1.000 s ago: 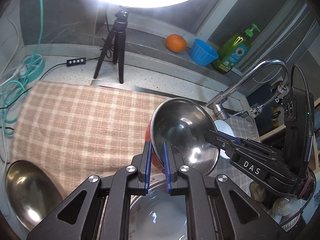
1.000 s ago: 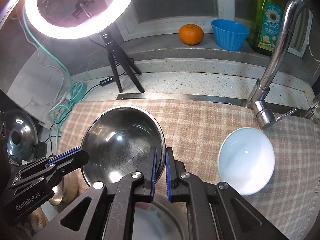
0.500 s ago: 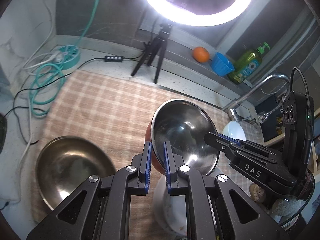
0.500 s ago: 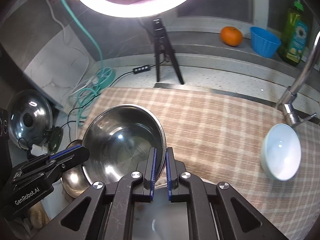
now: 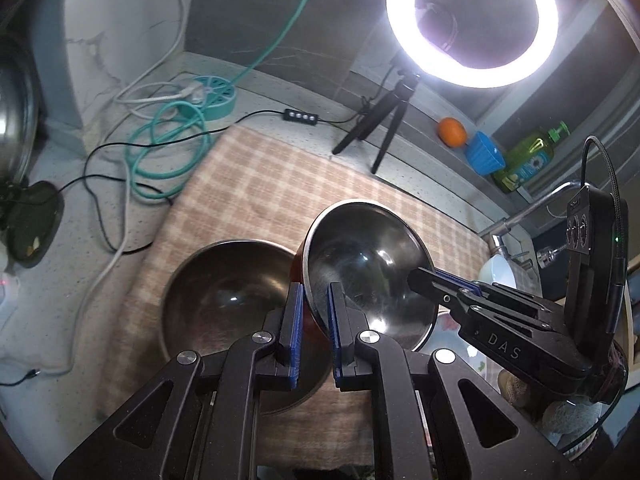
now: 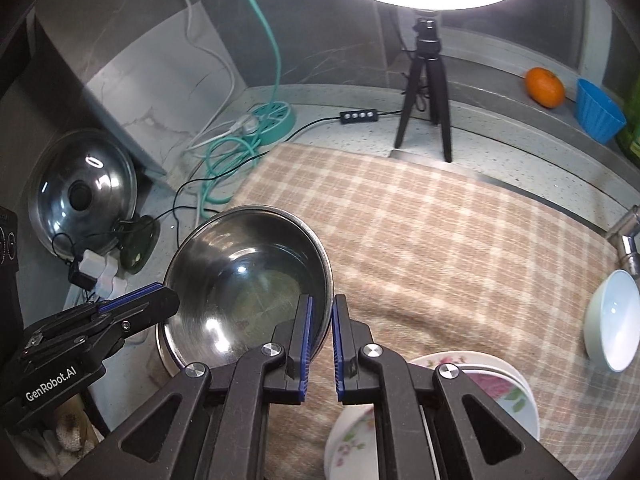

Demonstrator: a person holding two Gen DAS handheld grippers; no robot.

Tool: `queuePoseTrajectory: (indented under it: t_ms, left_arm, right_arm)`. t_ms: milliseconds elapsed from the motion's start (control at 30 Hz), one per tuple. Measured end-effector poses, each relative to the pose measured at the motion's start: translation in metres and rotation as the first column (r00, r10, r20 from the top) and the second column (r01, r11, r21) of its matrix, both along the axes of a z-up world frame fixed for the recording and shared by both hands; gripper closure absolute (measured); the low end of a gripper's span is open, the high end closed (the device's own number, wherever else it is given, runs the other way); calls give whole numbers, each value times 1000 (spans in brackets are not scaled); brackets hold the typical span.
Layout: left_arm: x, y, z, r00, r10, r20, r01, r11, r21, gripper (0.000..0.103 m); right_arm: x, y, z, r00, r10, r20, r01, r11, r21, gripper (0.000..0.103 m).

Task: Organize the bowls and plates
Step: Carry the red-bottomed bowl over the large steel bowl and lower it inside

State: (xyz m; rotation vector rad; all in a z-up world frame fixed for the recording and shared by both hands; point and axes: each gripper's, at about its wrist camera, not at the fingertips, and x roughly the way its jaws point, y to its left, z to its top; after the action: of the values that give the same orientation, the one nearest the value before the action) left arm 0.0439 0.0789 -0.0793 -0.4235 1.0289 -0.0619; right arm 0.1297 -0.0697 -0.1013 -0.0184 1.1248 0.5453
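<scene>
Both grippers hold one steel bowl (image 5: pixel 372 264) by opposite sides of its rim, above the checked cloth (image 5: pixel 260 184). My left gripper (image 5: pixel 312 304) is shut on its left rim; my right gripper (image 6: pixel 320 316) is shut on its right rim. The held bowl (image 6: pixel 248 276) has a red outside. A second, larger steel bowl (image 5: pixel 224 300) rests on the cloth just left of and below it. A small white bowl (image 6: pixel 612 320) lies at the right by the faucet. Floral plates (image 6: pixel 496 388) are stacked at the near right.
A ring light on a black tripod (image 6: pixel 424 80) stands at the back. Teal cable coils (image 5: pixel 172 152) lie on the counter at the left. A pot lid (image 6: pixel 84 196) leans at the far left. An orange (image 6: pixel 544 86), a blue cup (image 6: pixel 596 110) and a soap bottle (image 5: pixel 528 156) sit on the sill.
Both grippers carried the held steel bowl up and to the left across the cloth. The larger steel bowl came into full view beside it; the white bowl and plates fell away to the right.
</scene>
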Motion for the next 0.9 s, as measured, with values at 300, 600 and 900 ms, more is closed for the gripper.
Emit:
queuePoseTrajectory:
  t_ms: [300, 600, 900]
  left_arm:
    - [-17, 32, -16, 997, 64, -41, -64, 998, 3, 93]
    - [-26, 47, -40, 991, 89, -96, -88, 996, 13, 93]
    - [-27, 48, -53, 988, 80, -129, -77, 997, 27, 93]
  right_arm:
    - [-11, 43, -9, 996, 90, 3, -90, 996, -28, 94]
    - [-17, 73, -32, 989, 145, -16, -146, 986, -77, 94]
    - [-19, 81, -48, 987, 159, -37, -163, 980, -116, 94]
